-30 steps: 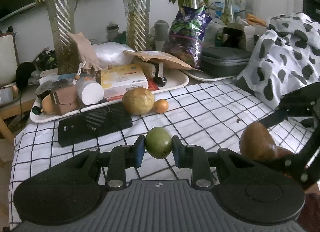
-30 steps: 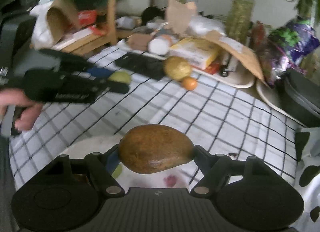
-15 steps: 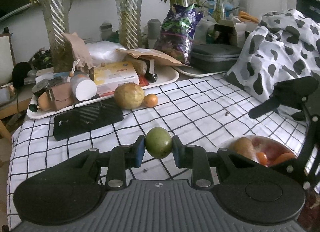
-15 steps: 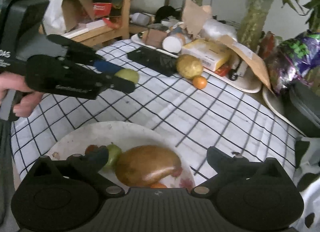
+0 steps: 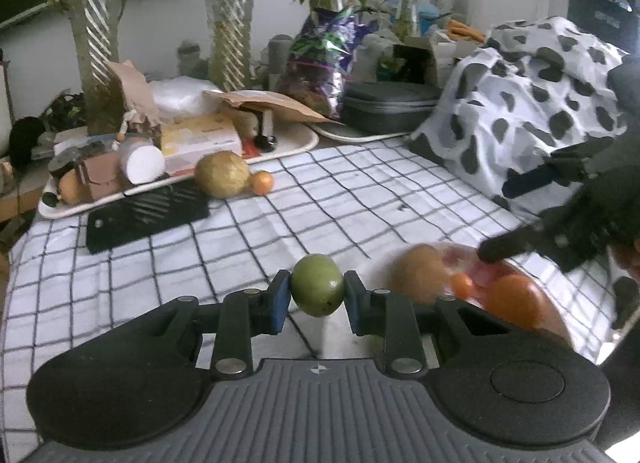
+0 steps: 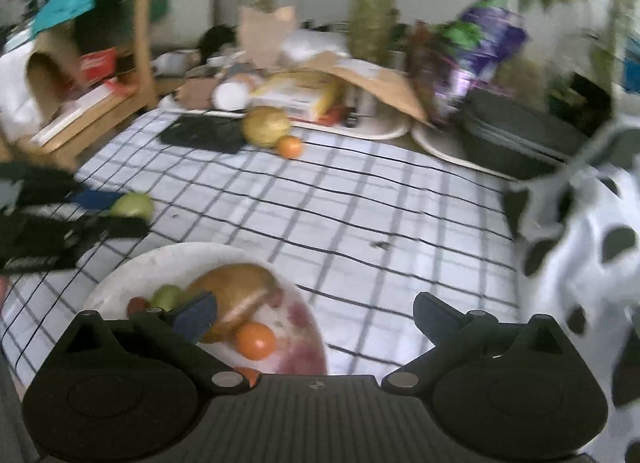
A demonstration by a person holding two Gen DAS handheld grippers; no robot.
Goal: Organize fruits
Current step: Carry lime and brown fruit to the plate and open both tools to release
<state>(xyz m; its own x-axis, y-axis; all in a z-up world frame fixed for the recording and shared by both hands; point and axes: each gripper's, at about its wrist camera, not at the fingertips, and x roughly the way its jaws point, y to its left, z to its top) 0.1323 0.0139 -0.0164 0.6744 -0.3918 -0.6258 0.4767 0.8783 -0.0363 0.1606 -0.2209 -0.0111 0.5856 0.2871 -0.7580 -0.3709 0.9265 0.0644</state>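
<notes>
Your left tongs [image 5: 317, 292] clamp the round green fruit [image 5: 318, 290], white plate [image 6: 168, 259] of fruit just to their right; right tongs [image 6: 314, 313] gape empty above it.

A table under a black-gridded white cloth [image 5: 360, 199] carries a white plate [image 6: 168, 259] of fruit at its near edge, a flat black device [image 5: 144, 213], a round yellowish fruit [image 5: 221, 174] touching a small orange one [image 5: 261, 182], and cluttered trays [image 5: 296, 143] at the back.
</notes>
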